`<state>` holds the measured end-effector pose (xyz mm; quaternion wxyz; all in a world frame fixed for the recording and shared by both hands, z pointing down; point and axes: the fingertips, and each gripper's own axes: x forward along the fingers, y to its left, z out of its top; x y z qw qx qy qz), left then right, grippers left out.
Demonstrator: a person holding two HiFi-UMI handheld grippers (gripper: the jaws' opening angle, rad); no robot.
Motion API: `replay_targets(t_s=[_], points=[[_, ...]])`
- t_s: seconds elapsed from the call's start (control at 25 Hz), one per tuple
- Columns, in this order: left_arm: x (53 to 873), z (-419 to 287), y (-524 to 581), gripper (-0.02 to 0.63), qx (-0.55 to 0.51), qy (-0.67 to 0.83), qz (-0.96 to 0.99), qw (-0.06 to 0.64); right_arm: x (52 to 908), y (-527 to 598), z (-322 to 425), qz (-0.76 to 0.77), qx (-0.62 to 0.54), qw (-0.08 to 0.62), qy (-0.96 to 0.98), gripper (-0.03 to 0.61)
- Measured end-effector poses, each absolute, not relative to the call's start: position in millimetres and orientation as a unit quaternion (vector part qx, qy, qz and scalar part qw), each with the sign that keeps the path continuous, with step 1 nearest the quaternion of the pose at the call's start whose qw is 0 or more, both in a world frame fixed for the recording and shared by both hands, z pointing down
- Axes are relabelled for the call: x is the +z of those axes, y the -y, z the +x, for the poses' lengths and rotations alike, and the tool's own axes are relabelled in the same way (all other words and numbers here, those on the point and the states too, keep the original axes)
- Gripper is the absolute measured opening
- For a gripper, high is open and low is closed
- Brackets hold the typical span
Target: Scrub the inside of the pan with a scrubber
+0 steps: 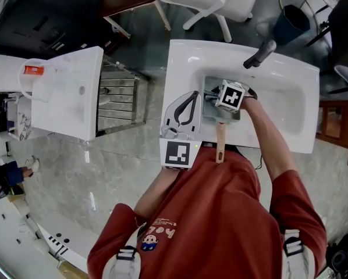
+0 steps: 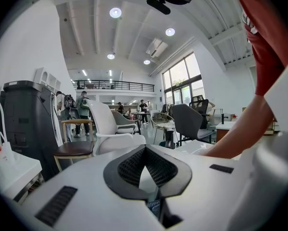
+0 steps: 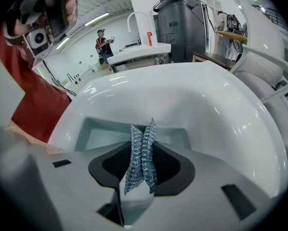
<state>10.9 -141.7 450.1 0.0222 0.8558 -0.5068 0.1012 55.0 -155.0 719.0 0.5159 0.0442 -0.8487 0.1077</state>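
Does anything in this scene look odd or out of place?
Nothing spilled or broken. Only the pan's handle juts over the sink rim, unheld: the left gripper is shut, empty, beside it. The right gripper pinches the scrubber.

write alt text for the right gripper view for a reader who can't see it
The right gripper is shut on a folded silver mesh scrubber. Beyond it lies a pale grey pan inside a white sink, with a person's red shirt at the left.
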Motion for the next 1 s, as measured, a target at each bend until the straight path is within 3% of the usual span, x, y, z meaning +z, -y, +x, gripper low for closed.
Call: replay_targets(t_s=[0.16,0.32,1.0], points=[[448.1,9.7,144.2,0.011,0.102,0.506,0.857,0.005,732.8,170.9,52.2,0.091,0.055,0.53,0.841,0.141],[454.2,8.5,137.0,0.011,0.112,0.506,0.854,0.043,749.8,183.5,55.9,0.143,0.001,0.552,0.822,0.135],[452.5,5.7,133.5,0.011,0.111,0.504,0.856,0.034,750.7,187.0,53.3,0.172,-0.026,0.559,0.811,0.137]])
